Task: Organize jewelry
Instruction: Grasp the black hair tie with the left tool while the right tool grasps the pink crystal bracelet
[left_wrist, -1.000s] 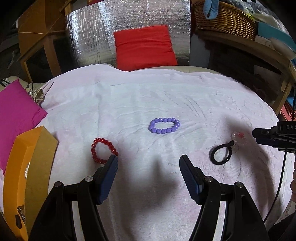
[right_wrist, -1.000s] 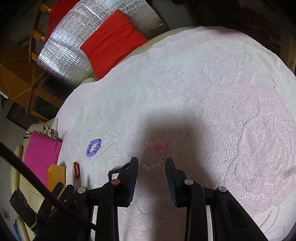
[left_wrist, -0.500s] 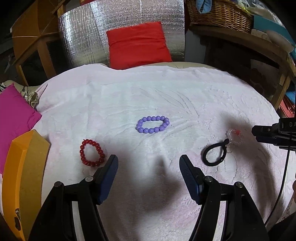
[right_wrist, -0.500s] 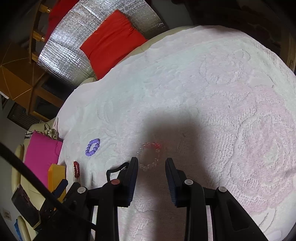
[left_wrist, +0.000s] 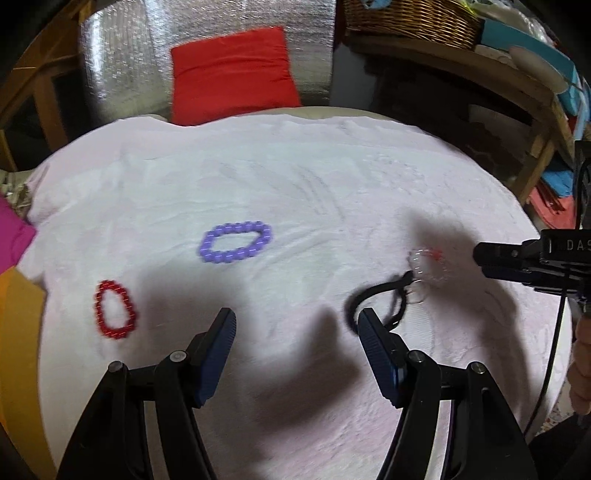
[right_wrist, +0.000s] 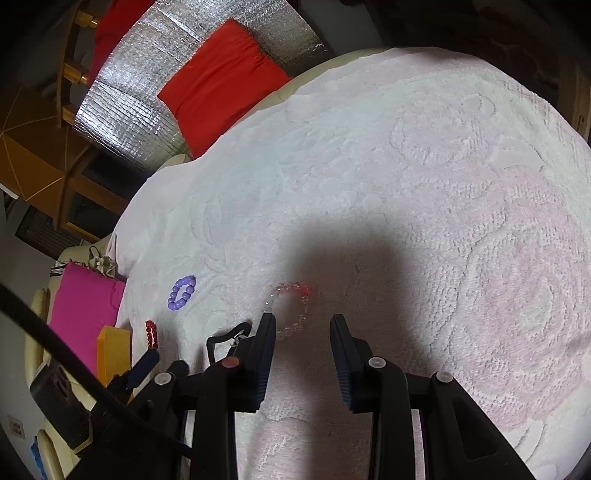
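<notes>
Left tongs (left_wrist: 295, 332) had swung right across the towel-covered bed (left_wrist: 295, 177), jaws apart and empty; red bracelet (left_wrist: 114, 309) and purple bracelet (left_wrist: 236, 242) slid toward the left edge of view, and the black hair tie (left_wrist: 376, 299) now sat just beyond the right pad, likely the next pick. Right tongs (right_wrist: 303, 325) hadn't moved, part-open, empty, over the clear bead bracelet (right_wrist: 291, 310) mid-bed. Only readable writing: "DAS" on the right tongs' body.

Your left wrist view looks steeply down along its jaws across the white towel (left_wrist: 295, 177) toward the red cushion (left_wrist: 232, 74). Your right wrist view sits closer, tilted leftward. Both share the purple bracelet (left_wrist: 236, 242).
</notes>
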